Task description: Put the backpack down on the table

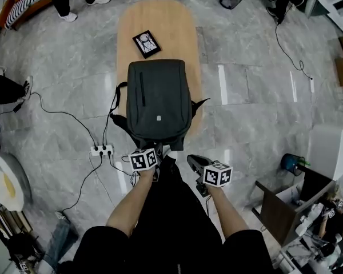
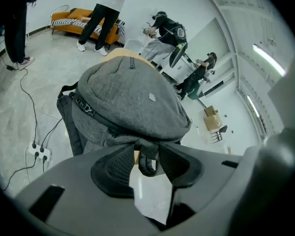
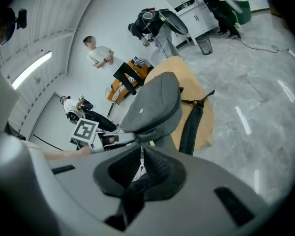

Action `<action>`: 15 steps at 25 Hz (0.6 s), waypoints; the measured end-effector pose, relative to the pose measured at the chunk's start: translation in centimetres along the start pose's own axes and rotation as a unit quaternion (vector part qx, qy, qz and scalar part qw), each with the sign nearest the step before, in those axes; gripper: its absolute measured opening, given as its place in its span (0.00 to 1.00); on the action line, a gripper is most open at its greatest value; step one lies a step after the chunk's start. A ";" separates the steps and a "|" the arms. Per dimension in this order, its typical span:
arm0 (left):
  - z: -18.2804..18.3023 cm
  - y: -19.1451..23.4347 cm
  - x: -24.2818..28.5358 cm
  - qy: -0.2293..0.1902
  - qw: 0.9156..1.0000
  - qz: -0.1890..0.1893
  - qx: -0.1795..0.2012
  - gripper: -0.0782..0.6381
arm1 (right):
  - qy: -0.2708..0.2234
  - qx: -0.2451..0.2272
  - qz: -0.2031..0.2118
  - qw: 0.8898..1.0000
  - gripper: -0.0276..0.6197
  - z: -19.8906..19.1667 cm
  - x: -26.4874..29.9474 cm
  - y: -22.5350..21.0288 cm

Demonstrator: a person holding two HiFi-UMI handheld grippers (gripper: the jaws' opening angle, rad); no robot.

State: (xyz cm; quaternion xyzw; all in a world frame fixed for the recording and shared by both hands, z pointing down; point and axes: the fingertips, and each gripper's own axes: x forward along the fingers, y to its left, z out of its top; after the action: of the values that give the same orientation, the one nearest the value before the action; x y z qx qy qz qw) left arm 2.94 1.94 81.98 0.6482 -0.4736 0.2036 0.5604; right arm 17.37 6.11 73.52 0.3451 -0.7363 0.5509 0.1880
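1. Only the head view shows the whole layout. The backpack (image 1: 158,101) lies flat on the table (image 1: 160,19), covering its 6 o'clock end and overhanging that edge. A black framed item (image 1: 147,43) lies at the backpack's 12 o'clock.
2. Only the left gripper view shows the backpack's handle loop (image 2: 147,162). In the head view the marker cube (image 1: 144,160) covers it.
3. Only the right gripper view shows a shoulder strap (image 3: 189,127) lying across the table edge.
4. Left gripper (image 2: 140,154): the jaws stand partly apart with the handle loop between them. The loop touches the pad at 3 o'clock, and a sliver of gap remains at 9 o'clock, so it is not clamped.
5. Right gripper (image 3: 140,156): the jaws are clenched to a narrow slit, with nothing gripped.
6. The backpack's top sits at 12 o'clock of the left jaws, just beyond the tips. In the head view the right gripper sits at the backpack's 5 o'clock, apart from it.
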 end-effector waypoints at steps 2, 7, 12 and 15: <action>-0.5 0.3 1.3 0.012 1.000 0.003 -0.002 0.34 | 0.003 0.006 -0.004 1.000 0.09 -0.9 -0.1 -0.1; -2.8 0.9 4.0 0.078 0.997 0.004 -0.013 0.34 | -0.005 0.017 -0.013 1.000 0.09 -1.9 -0.9 -0.3; -5.2 2.4 3.9 0.102 0.994 0.009 -0.046 0.35 | -0.012 0.015 -0.010 1.000 0.09 -2.3 -1.1 0.3; -4.9 2.1 2.9 0.088 0.995 0.001 -0.048 0.35 | -0.027 0.020 0.000 0.999 0.09 -1.8 -1.6 0.9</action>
State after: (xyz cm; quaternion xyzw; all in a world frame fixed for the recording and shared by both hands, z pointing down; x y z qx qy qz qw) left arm 3.85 5.51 86.84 0.5995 -0.4327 0.2377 0.6300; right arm 17.63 8.44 72.49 0.3634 -0.7299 0.5562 0.1608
